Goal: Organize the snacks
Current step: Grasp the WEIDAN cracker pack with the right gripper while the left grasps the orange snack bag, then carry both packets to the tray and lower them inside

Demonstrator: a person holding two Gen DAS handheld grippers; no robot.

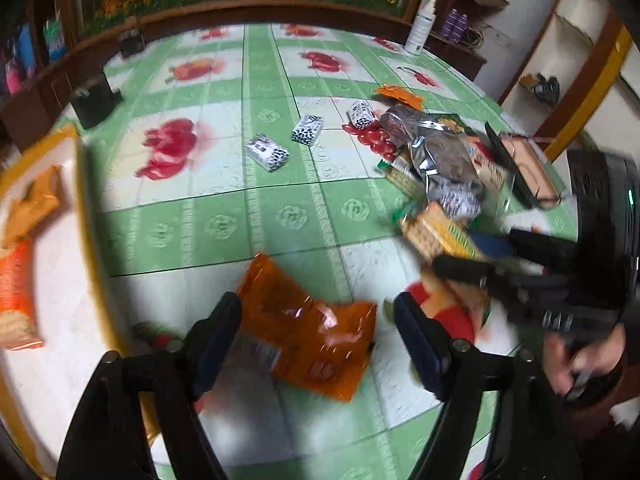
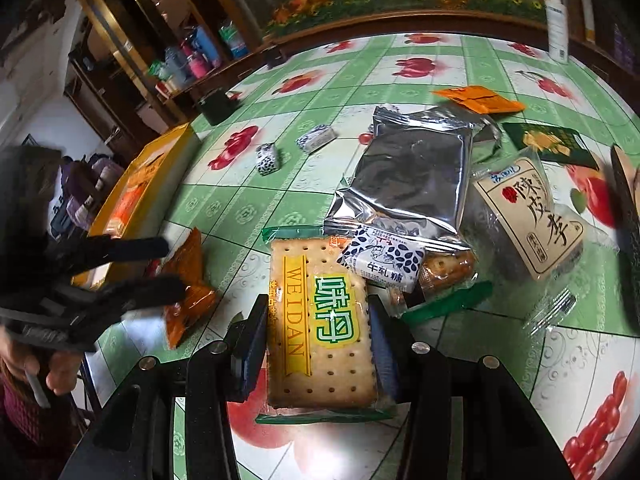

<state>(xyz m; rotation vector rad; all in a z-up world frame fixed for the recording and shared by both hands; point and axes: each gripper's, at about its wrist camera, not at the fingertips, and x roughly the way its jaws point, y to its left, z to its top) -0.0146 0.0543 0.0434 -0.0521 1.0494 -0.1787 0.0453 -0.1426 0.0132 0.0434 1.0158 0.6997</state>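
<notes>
My left gripper (image 1: 316,308) is open just above the green checked tablecloth (image 1: 280,216). An orange snack packet (image 1: 308,340) lies flat between its fingers, and neither pad presses on it. In the right wrist view the same gripper (image 2: 168,266) reaches in from the left over that orange packet (image 2: 188,284). My right gripper (image 2: 318,304) is shut on a WEIDAN cracker pack (image 2: 320,328), with a pad on each long side. The left wrist view, blurred, shows the right gripper (image 1: 472,260) with that cracker pack (image 1: 436,232).
A yellow-rimmed box (image 1: 86,200) at the left holds orange packets (image 1: 16,280). A pile at the right includes a silver foil bag (image 2: 412,176), a milk candy (image 2: 384,260) and a plum pack (image 2: 532,216). Two loose candies (image 2: 267,159) lie mid-table. A white bottle (image 2: 557,20) stands far back.
</notes>
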